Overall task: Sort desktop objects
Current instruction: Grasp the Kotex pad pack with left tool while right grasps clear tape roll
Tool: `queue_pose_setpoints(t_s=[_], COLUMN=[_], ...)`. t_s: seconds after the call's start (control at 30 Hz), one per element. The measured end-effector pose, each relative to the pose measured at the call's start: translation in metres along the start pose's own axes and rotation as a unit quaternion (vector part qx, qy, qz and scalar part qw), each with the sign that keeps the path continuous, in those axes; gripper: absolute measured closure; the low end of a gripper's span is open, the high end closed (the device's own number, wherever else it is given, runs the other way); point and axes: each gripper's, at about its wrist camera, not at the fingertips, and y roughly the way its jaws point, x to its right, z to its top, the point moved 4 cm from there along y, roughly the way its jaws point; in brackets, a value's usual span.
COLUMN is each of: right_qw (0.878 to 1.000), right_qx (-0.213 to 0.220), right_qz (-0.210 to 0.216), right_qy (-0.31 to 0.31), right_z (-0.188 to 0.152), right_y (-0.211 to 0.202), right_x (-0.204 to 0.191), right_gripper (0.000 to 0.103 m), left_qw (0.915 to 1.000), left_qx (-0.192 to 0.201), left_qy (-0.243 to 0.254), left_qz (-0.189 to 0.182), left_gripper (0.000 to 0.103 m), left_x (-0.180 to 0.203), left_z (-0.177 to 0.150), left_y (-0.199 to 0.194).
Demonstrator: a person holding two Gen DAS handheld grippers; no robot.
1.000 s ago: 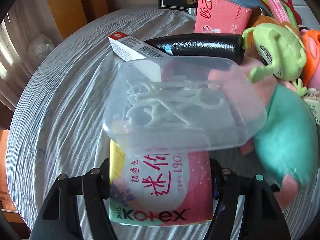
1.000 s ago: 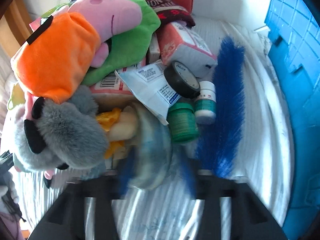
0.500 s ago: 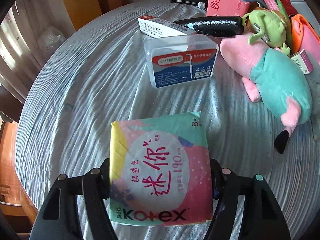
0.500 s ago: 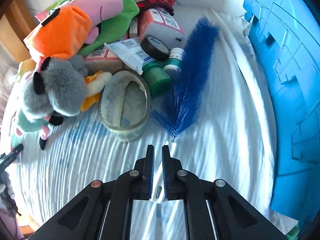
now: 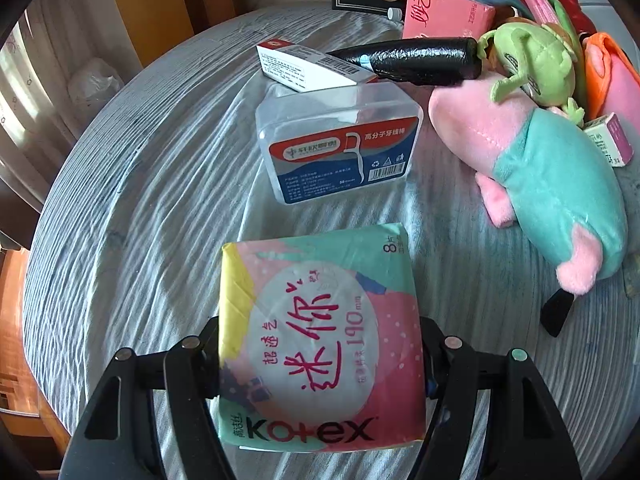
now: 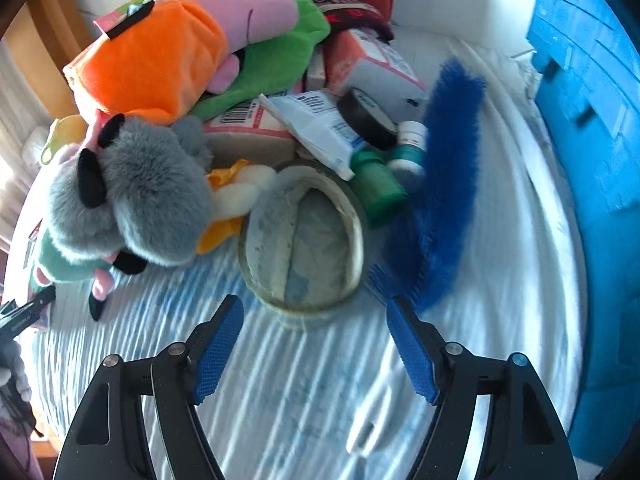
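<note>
**Right jaws part over the blue brush**

Since half a second ago the right hand-held gripper [image 6: 314,346] has gone from pinched to opening, nothing between its pads; the blue brush [image 6: 444,184] lies on the desk [image 6: 280,400]. The left hand-held gripper [image 5: 320,354] clamps the Kotex pack [image 5: 320,336].

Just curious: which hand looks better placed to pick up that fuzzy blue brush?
The right. Its tool is opening with nothing between the pads, right by the fuzzy blue bottle brush; the left tool already clamps the pink Kotex pack.
</note>
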Motion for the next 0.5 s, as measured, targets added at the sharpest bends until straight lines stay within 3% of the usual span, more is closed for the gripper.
queue_pose_setpoints(t_s=[0.37,0.5], right_qw=[1.000,0.999], right_qx=[-0.017,-0.017], right_qz=[-0.014,-0.020], right_qy=[-0.014,-0.021], right_z=[0.016,0.015], right_y=[0.038,0.038], right_x=[-0.010,-0.011], right_gripper=[0.027,0.031], left_qw=[0.9999,0.9997], left_qx=[0.000,0.002], left_qy=[0.016,0.025], left_qz=[0.004,0.007], left_gripper=[0.034,0.035], left_x=[0.015,0.019], left_z=[0.014,0.013], left_y=[0.005,0.003])
